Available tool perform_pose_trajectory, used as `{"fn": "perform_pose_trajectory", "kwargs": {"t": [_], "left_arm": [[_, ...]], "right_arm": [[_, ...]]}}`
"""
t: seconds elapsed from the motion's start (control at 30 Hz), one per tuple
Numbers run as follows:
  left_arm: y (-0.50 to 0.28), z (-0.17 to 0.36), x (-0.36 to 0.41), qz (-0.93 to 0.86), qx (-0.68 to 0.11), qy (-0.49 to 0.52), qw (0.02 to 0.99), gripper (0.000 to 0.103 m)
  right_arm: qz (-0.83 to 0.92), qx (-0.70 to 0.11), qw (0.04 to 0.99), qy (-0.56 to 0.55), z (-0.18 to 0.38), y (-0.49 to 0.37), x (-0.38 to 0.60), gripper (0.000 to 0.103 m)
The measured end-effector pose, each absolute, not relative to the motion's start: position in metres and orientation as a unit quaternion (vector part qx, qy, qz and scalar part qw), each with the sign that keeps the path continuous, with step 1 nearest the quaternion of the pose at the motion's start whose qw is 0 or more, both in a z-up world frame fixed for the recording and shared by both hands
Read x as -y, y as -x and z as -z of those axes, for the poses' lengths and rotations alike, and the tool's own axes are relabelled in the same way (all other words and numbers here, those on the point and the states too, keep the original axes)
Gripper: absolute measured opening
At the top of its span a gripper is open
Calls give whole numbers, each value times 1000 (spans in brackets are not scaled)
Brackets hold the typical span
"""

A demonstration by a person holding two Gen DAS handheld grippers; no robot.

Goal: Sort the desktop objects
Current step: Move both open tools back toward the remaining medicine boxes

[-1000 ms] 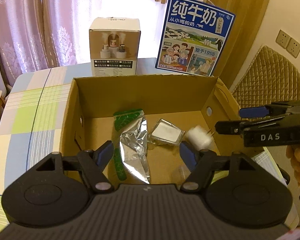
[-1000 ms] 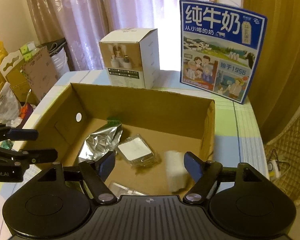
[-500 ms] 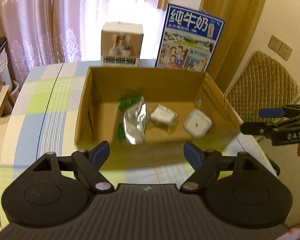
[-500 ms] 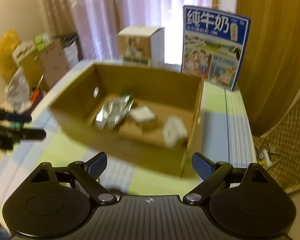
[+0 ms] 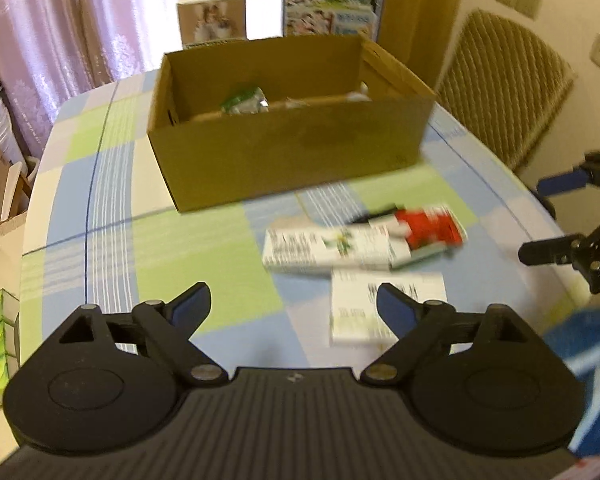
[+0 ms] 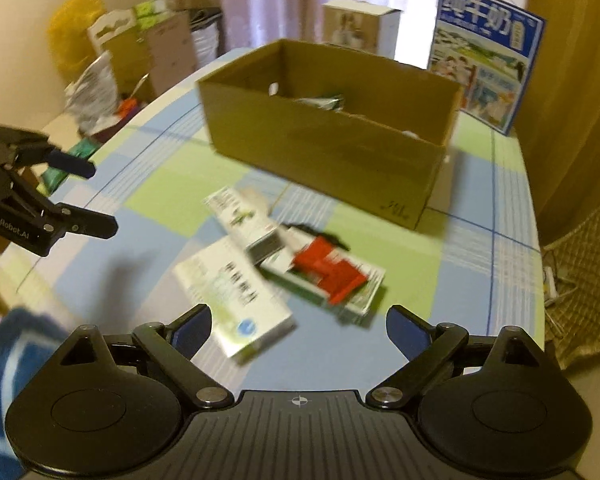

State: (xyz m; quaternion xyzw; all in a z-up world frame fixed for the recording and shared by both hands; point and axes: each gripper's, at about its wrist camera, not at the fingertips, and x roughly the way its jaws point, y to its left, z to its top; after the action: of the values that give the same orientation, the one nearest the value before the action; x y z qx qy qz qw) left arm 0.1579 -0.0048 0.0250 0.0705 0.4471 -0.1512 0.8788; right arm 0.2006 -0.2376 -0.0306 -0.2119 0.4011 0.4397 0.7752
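A brown cardboard box point(image 5: 288, 152) point(image 6: 320, 148) stands open on the checked tablecloth, with a green and silver pouch point(image 5: 244, 102) inside. In front of it lie a long white and green carton point(image 5: 328, 246) point(image 6: 242, 220), a red and white pack point(image 5: 432, 228) point(image 6: 332, 272) and a flat white carton point(image 5: 388, 304) point(image 6: 232, 292). My left gripper point(image 5: 294, 306) point(image 6: 104, 198) hovers over the cloth beside the cartons, jaws opening, nothing between them. My right gripper point(image 6: 298, 324) point(image 5: 534, 218) is open above the flat carton's near end, pads off it.
A blue milk carton point(image 6: 488, 52) and a white product box point(image 5: 212, 20) stand behind the cardboard box. A wicker chair point(image 5: 500, 88) is off the table's right side. Bags and cartons point(image 6: 112, 52) crowd the floor on the left. A blue sleeve point(image 5: 588, 360) shows near me.
Both grippers have drawn back from above the cardboard box to the near part of the table. The cartons in front of the box have come into view. Both pairs of jaws stand wider.
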Motion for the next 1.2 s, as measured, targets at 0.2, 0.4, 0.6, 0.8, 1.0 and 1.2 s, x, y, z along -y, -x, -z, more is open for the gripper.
{"fn": "perform_pose_trajectory", "kwargs": {"t": [0.2, 0.4, 0.6, 0.8, 1.0, 1.2], "left_arm": [[-127, -21, 5, 174, -447, -88, 873, 98], [-110, -22, 8, 196, -444, -141, 863, 98], [-101, -16, 8, 204, -448, -168, 854, 98], [-93, -7, 5, 210, -452, -181, 848, 98], [-90, 3, 3, 209, -456, -196, 843, 98], [-90, 10, 5, 221, -452, -206, 839, 98]], "right_arm": [[-452, -394, 768, 224, 36, -179, 240, 92], [-465, -384, 758, 248, 43, -162, 238, 92], [-462, -398, 755, 240, 58, -157, 242, 92], [-453, -404, 758, 239, 69, -155, 246, 92], [-443, -396, 768, 239, 73, -153, 248, 92], [-437, -385, 767, 268, 76, -146, 243, 92]]}}
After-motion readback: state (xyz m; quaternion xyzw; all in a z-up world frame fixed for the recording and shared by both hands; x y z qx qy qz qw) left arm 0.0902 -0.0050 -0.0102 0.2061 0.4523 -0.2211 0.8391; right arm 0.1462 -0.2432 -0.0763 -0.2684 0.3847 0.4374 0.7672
